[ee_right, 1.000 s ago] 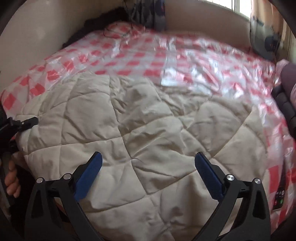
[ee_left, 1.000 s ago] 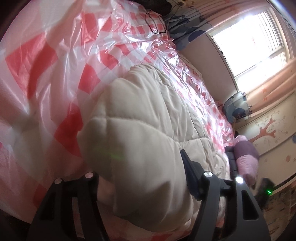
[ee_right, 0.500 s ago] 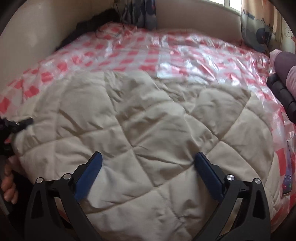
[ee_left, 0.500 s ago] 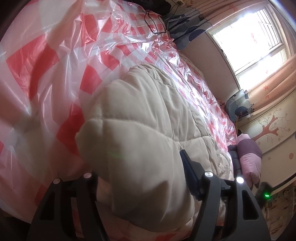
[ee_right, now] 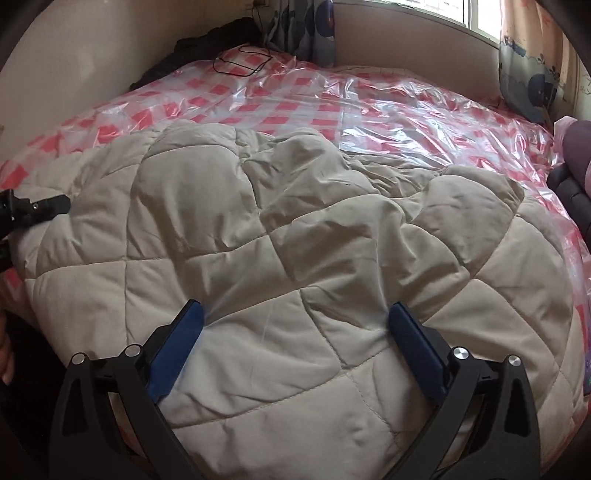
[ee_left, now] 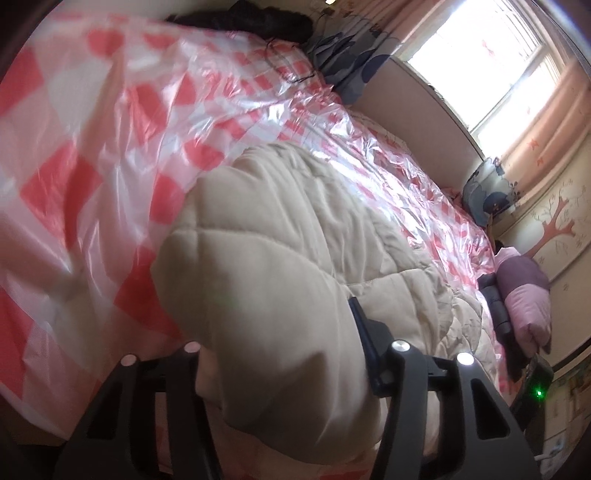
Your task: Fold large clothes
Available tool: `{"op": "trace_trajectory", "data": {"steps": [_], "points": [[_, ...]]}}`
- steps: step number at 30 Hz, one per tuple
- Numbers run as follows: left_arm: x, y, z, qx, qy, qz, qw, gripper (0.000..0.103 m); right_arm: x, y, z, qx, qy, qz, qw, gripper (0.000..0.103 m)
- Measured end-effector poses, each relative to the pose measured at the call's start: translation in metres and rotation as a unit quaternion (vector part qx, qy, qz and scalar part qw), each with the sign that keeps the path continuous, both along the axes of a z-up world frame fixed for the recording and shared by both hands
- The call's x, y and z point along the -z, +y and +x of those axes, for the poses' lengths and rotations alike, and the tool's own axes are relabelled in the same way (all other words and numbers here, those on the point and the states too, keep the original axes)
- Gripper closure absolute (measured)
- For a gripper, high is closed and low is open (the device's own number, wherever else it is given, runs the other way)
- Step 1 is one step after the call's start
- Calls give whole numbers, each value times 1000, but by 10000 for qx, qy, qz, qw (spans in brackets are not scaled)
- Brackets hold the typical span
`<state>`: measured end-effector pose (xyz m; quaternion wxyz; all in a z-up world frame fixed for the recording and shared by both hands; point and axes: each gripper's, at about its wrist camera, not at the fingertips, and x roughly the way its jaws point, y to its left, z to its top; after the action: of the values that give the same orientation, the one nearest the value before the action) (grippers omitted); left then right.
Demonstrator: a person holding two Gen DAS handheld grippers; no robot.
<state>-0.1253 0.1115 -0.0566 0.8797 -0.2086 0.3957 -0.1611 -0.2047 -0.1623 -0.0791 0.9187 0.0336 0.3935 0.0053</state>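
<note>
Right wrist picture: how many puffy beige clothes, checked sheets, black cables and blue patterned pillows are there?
Beige quilted garment: 1
Red-checked plastic sheet: 1
Black cable: 1
Blue patterned pillows: 2
Total: 5

Beige quilted coat (ee_right: 295, 236), red-checked plastic sheet (ee_right: 280, 107)

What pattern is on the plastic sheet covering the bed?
Red and white checks on the plastic sheet, clearest in the right wrist view.
</note>
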Motion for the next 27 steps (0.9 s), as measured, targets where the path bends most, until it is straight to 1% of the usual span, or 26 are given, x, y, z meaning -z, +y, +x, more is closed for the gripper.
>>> {"op": "trace_trajectory", "data": {"steps": [5,8,10,13,16,18,20,21,22,23,24,25,26,27], "points": [[-35,-21,-13,114,-521,323,9981,57,6,3,2,3,-47,-121,9999,6],[-60,-43,-24,345,-905,596,9935,58,10,5,1,-12,-80,-199,9998,6],[-74,-59,-30,521,-1103,709,9900,59,11,5,1,-20,-77,-224,9997,6],[-96,-94,-39,922,-1446,922,9809,60,12,5,1,-34,-70,-240,9997,6],[-111,-124,-46,1283,-1693,1040,9716,62,6,1,2,-173,109,-196,9996,6],[-120,-140,-50,1473,-1807,1055,9667,63,-5,-8,-1,-338,332,-174,9987,6],[-127,-158,-53,1685,-1909,1041,9614,64,-18,-20,-12,-436,305,-97,9985,6],[-131,-168,-56,1803,-1961,1040,9582,65,-24,-31,-19,-511,292,176,9981,6],[-133,-179,-60,1920,-2014,1033,9549,65,-28,-48,-26,-595,312,747,9949,6],[-135,-188,-62,2014,-2068,1035,9518,65,-30,-67,-32,-633,323,1347,9883,6],[-136,-199,-65,2114,-2124,1038,9484,65,-31,-88,-38,-618,323,1947,9784,6],[-136,-211,-69,2225,-2183,1051,9443,65,-31,-112,-46,-554,274,2524,9656,6],[-135,-228,-75,2406,-2264,1084,9376,66,-31,-148,-58,-321,152,3202,9467,6],[-132,-243,-79,2555,-2307,1119,9322,66,-31,-174,-67,-62,49,3500,9367,6]]}}
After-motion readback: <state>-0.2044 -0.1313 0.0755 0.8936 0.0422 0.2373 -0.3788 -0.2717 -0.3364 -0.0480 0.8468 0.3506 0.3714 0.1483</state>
